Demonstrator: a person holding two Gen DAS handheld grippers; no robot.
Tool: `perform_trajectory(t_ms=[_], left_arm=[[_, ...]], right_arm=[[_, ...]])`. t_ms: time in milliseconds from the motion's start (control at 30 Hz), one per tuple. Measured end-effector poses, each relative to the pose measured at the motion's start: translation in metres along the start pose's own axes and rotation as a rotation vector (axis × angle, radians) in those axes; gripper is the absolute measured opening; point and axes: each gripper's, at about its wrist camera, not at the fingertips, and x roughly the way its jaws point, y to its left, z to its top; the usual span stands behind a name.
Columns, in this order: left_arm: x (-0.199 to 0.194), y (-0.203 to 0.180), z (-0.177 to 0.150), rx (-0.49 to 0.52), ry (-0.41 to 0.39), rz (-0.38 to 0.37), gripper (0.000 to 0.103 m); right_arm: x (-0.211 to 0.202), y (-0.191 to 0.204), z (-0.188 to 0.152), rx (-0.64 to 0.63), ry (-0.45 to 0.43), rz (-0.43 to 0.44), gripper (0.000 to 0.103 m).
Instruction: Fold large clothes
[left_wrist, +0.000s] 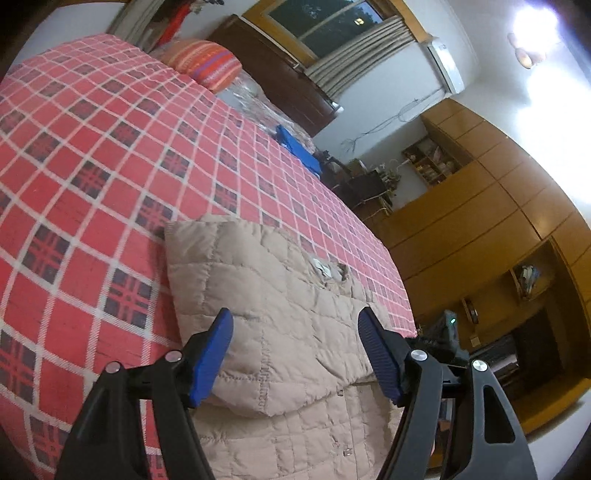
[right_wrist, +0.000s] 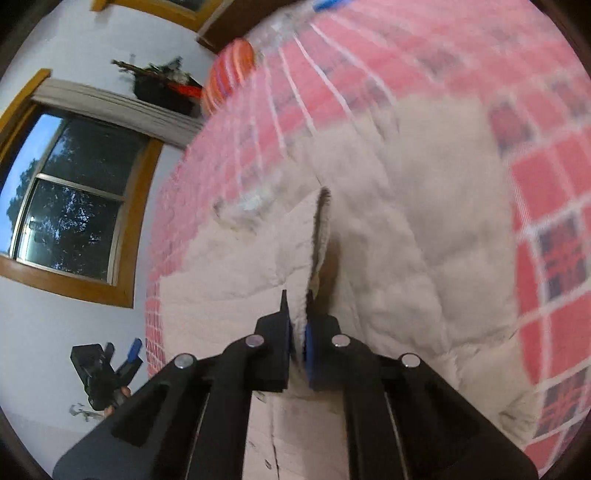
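Quilted beige jacket (left_wrist: 280, 295): lower centre of frame, partly folded, lying on red checked bedspread (left_wrist: 92, 155); bare bedspread fills the upper left. Left gripper (left_wrist: 295, 350): jaws wide apart above the fold edge, empty. Right gripper (right_wrist: 297, 306): jaws pinched on a raised jacket edge.

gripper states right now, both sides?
Left gripper: open, empty, above the quilted beige jacket.
Right gripper: shut on an edge of the quilted beige jacket.

Ceiling lamp (left_wrist: 535, 22) glares top right; right wrist view motion-blurred, edges fisheye-warped.
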Motion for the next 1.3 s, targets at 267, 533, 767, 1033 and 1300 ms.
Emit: perform_trajectory(t_ms=[267,533,767,1033,1300], left_arm=[[0.048,-0.011,-0.006,0.043,0.088,-0.066,0.07],[0.093,0.013,-0.017,0.03,0.173,0.02,0.069],[0.098,0.014,-0.013,0.045,0.201,0.032,0.069],[0.112,0.001,0.022,0.092,0.214,0.081,0.069],[0.109,-0.009,0.013,0.12,0.232,0.119,0.068]], right_arm=[[-0.045,0.001,0.001,-0.06,-0.103,-0.019,0.005],[-0.02,-0.04,-0.004,-0.006,-0.085,-0.052,0.005],[-0.004,-0.068,-0.011,-0.003,-0.075,-0.111,0.015],[-0.022,-0.041,-0.01,-0.108,-0.116,-0.083,0.016],[-0.006,-0.045,-0.02,-0.115,-0.058,-0.111,0.01]])
